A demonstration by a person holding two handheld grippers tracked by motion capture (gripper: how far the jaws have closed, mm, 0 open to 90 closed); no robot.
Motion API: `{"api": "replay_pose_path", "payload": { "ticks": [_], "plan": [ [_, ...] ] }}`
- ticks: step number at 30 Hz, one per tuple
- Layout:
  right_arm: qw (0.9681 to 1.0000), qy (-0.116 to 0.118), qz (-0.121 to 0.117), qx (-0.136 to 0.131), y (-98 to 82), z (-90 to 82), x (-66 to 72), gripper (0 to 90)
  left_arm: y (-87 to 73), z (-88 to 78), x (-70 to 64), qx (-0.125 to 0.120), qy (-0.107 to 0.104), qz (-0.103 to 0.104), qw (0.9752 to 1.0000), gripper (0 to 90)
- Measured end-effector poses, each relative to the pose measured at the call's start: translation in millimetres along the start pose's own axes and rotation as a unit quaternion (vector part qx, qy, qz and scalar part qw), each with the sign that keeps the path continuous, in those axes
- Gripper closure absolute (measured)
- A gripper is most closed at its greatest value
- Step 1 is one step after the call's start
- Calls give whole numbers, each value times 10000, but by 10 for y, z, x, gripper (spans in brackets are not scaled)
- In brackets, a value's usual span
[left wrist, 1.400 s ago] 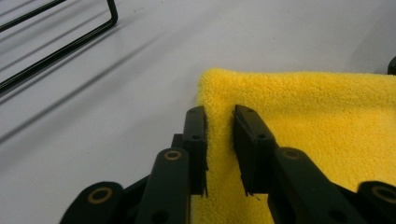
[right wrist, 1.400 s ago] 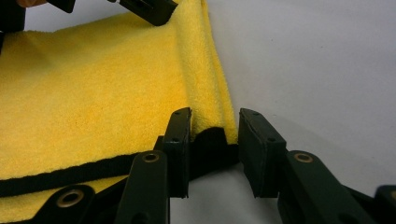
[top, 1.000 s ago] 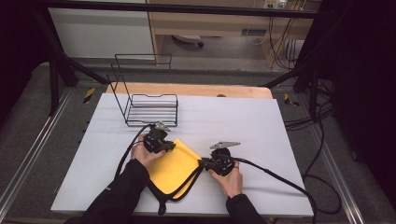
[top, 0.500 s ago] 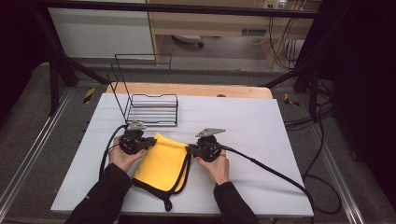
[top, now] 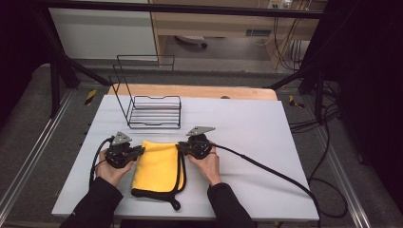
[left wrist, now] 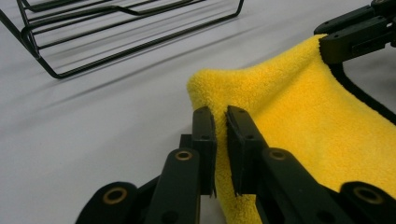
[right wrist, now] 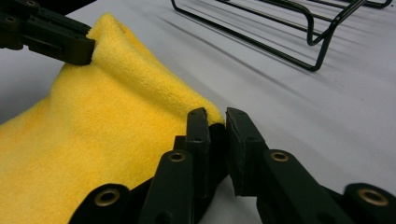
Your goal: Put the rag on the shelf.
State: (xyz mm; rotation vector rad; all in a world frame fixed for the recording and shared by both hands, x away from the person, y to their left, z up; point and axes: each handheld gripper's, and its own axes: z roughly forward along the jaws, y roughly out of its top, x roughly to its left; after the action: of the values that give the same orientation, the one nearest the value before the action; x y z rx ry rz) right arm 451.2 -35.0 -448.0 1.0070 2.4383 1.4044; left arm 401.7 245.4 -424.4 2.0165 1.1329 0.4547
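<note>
A yellow microfibre cloth (top: pixel 159 166) with a black trim lies folded on the white table top (top: pixel 266 133), just on the person's side of the black wire rack (top: pixel 154 111) and not touching it. Its two corners nearest the rack are each pinched by a gripper.

The left gripper (top: pixel 139 153) sits at the cloth's left far corner. In the left gripper view its jaws stand nearly together with only a thin slot between them, and the yellow pile (left wrist: pixel 299 121) is caught in that slot, its edge lifted into a small peak off the table. Those jaws have just eased open a touch, yet the fabric is between the pads.

The right gripper (top: pixel 181 148) holds the cloth's right far corner in the same way: in the right gripper view its jaws are almost closed, with the black-trimmed corner (right wrist: pixel 212 119) tucked between them. They too have just opened slightly, and the cloth is in the gap.

Between the two grippers the far edge runs raised, while the near end, with a black loop (top: pixel 173 204), rests flat, farthest from the rack.
</note>
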Motion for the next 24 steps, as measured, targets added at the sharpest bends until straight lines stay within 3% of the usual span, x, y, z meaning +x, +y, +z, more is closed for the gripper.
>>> {"api": "replay_pose_path", "payload": {
  "ticks": [2,4,6,9,10,14,19,21,24],
  "plan": [
    [9999,-61,117,15,-2,5,-9,727,-8,56,45,21,-49,62,10000,774],
    [9998,-186,89,51,9,-24,-13,646,-2,87,104,91,53,89,9999,712],
    [9995,-314,59,6,50,-119,-1,557,20,106,177,73,1,31,10000,609],
    [9991,-322,254,-118,95,-224,9,471,76,137,259,106,-103,-149,9998,558],
    [9990,-322,274,-114,107,-248,13,448,101,165,283,84,-138,-225,9996,558],
    [9987,-408,269,-113,123,-286,31,375,120,245,282,134,-175,-206,9995,558],
    [9981,-399,469,-87,100,-235,29,295,120,361,291,189,-215,-205,9994,600],
    [9975,-371,594,-16,81,-199,26,299,109,390,290,228,-271,-244,9991,642],
    [9970,-361,671,139,29,-120,9,356,100,404,272,286,-292,-143,9991,692]
  ]
}}
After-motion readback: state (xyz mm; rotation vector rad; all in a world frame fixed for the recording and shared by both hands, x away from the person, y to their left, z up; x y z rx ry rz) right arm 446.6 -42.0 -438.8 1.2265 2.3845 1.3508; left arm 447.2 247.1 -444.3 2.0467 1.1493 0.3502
